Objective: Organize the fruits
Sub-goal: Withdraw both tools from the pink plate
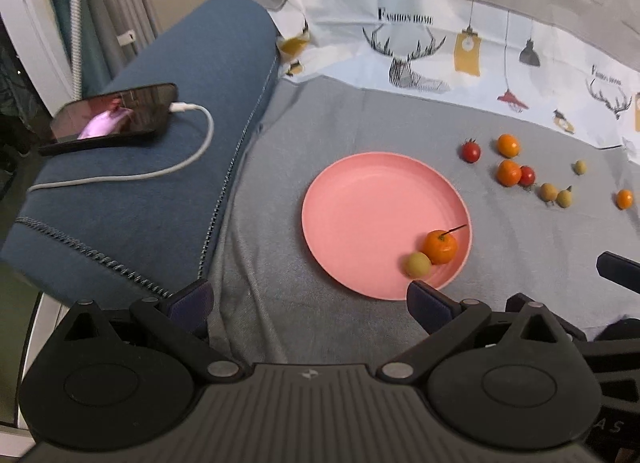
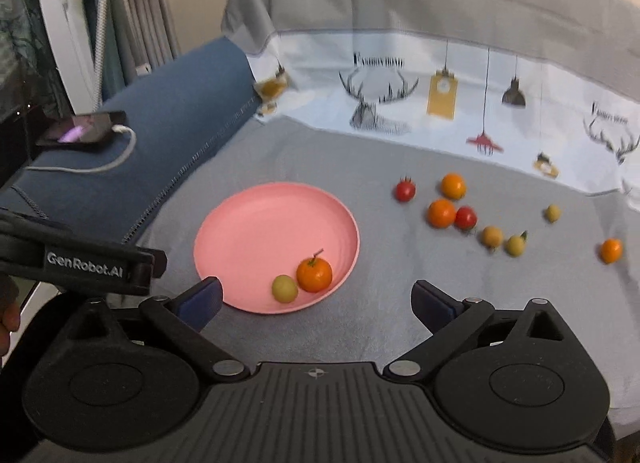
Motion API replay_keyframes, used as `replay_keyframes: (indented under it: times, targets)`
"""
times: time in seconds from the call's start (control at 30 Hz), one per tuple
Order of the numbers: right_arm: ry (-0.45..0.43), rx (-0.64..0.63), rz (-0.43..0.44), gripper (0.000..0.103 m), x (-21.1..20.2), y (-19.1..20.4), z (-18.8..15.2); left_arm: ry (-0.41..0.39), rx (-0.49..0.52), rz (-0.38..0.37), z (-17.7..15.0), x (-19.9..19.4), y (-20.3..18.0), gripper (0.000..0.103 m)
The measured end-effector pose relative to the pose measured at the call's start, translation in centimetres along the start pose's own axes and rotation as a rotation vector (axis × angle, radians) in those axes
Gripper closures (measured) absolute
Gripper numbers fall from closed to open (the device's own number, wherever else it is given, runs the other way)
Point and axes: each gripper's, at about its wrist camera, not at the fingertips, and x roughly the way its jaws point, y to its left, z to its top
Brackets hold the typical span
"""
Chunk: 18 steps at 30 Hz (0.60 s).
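Note:
A pink plate [image 1: 360, 203] [image 2: 256, 231] lies on the grey cloth. In it sit an orange mandarin with a stem [image 1: 440, 247] [image 2: 314, 274] and a small yellow-green fruit [image 1: 418, 264] [image 2: 285, 288], side by side near the plate's front rim. My left gripper [image 1: 308, 299] stands open above the cloth at the plate's near edge, with nothing between its fingers. My right gripper [image 2: 316, 299] is open too, hanging empty just in front of the plate. Loose on the cloth to the right lie red tomatoes [image 1: 471, 151] [image 2: 405, 190], mandarins [image 1: 509, 173] [image 2: 441, 213] and yellow-green fruits [image 1: 549, 191] [image 2: 492, 237].
A blue cushion [image 1: 160, 143] [image 2: 172, 119] borders the cloth on the left, with a phone [image 1: 116, 113] [image 2: 86, 129] and its white cable on it. A printed cloth [image 1: 460, 51] rises behind. The left gripper's body [image 2: 80, 259] shows at the left of the right wrist view.

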Motion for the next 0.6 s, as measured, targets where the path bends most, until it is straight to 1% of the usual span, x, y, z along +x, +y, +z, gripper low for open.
replay_keyframes:
  times: [0.23, 0.6]
  targets:
    - [-0.070, -0.045, 0.003, 0.001, -4.3, 1.4, -0.9, -0.072, -0.020, -0.013, -1.4, -4.1, 0.1, 0.000]
    - [-0.159, -0.060, -0.008, 0.001, -8.7, 2.1, -1.9, -0.143, -0.038, -0.015, -3.1, -7.9, 0.3, 0.000]
